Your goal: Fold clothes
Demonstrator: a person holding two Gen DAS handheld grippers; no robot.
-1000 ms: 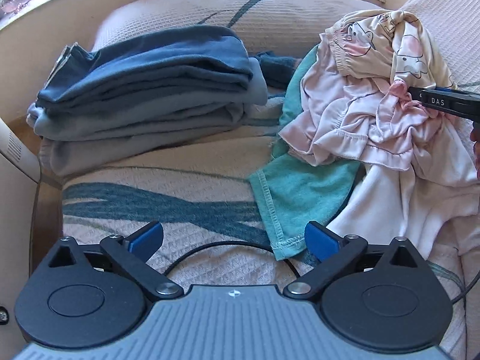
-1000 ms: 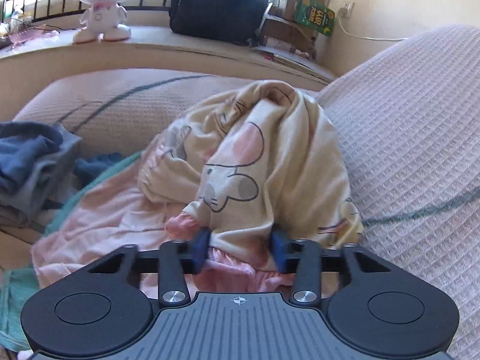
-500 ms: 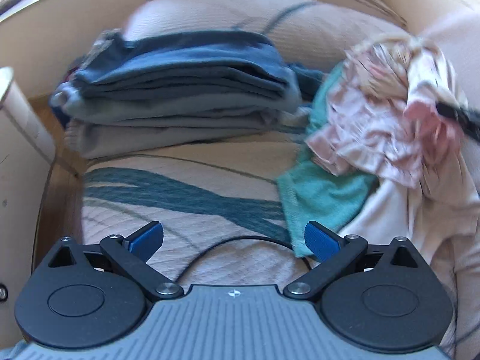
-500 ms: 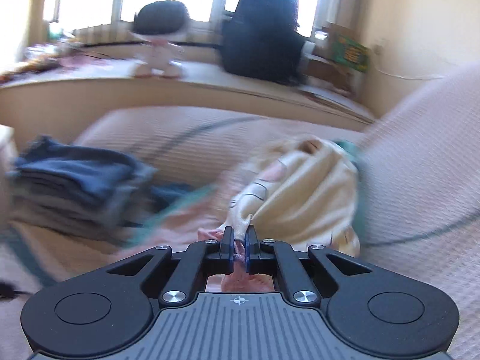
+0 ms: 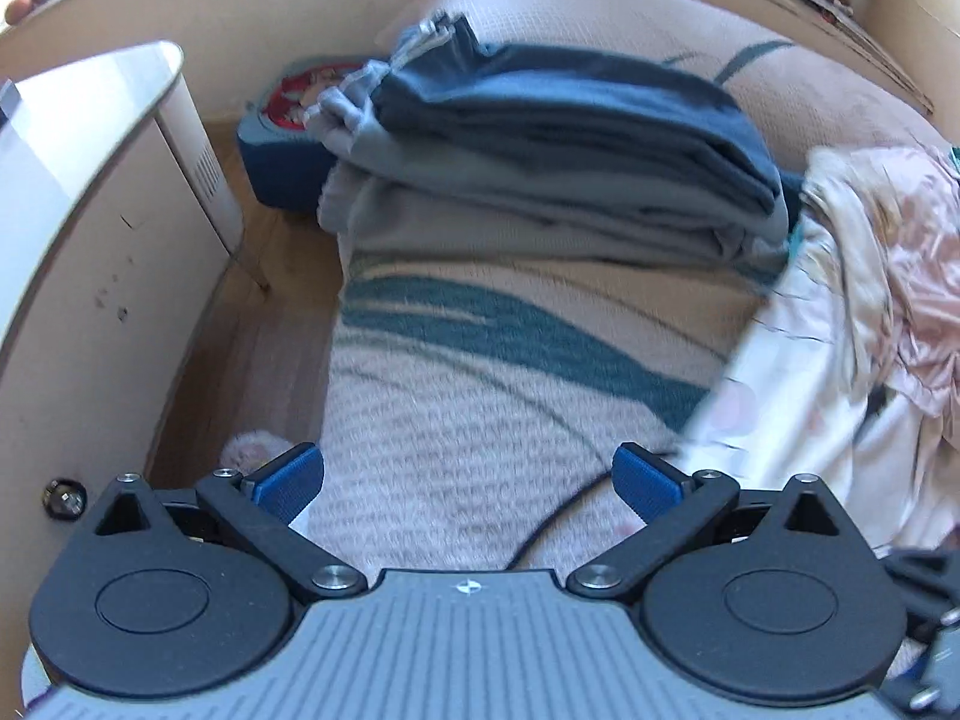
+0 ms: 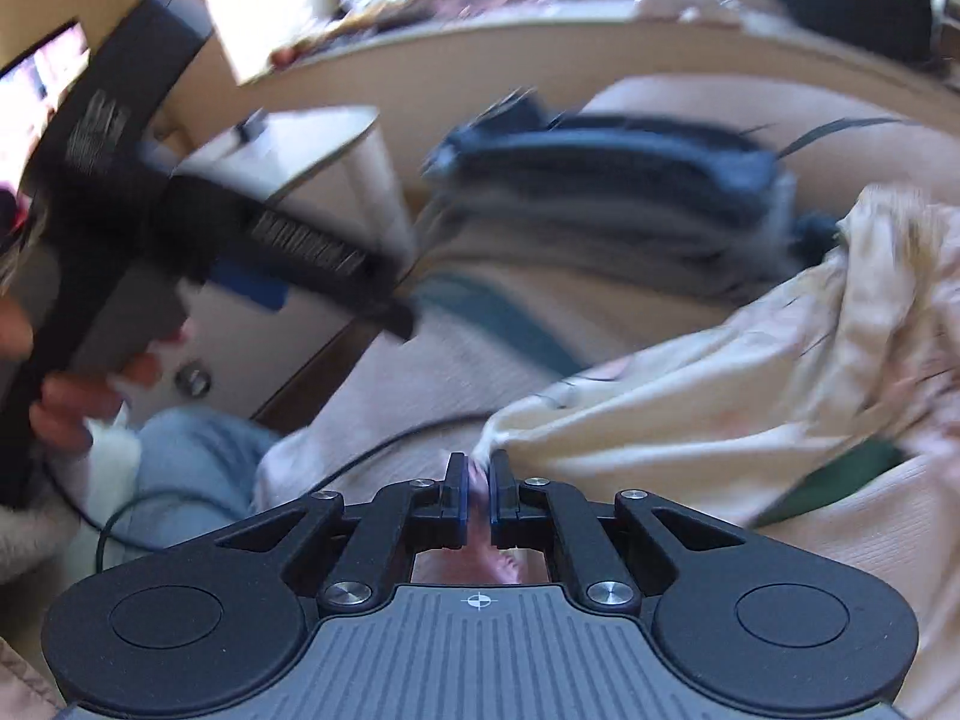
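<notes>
My right gripper [image 6: 478, 483] is shut on a bunched edge of the cream printed garment [image 6: 708, 396], which stretches away to the right over the sofa. The same cream garment [image 5: 798, 372] shows at the right of the left wrist view, with pink cloth [image 5: 924, 312] beside it. My left gripper [image 5: 468, 480] stands open above the patterned sofa cover [image 5: 480, 372], nothing between its fingers. In the right wrist view the left gripper's body [image 6: 198, 234] is at the left, held by a hand [image 6: 72, 402]. A folded stack of blue and grey clothes [image 5: 558, 180] lies at the back.
A white side table [image 5: 90, 180] stands left of the sofa, with wooden floor [image 5: 240, 324] and a blue container [image 5: 288, 156] beside it. A black cable [image 5: 558, 522] crosses the cover. A leg in jeans [image 6: 192, 456] and a green cloth [image 6: 840, 474] show in the right wrist view.
My right gripper closed on the cream garment and dragged it leftward off the heap. The left gripper swung left, bringing the side table and floor into view.
</notes>
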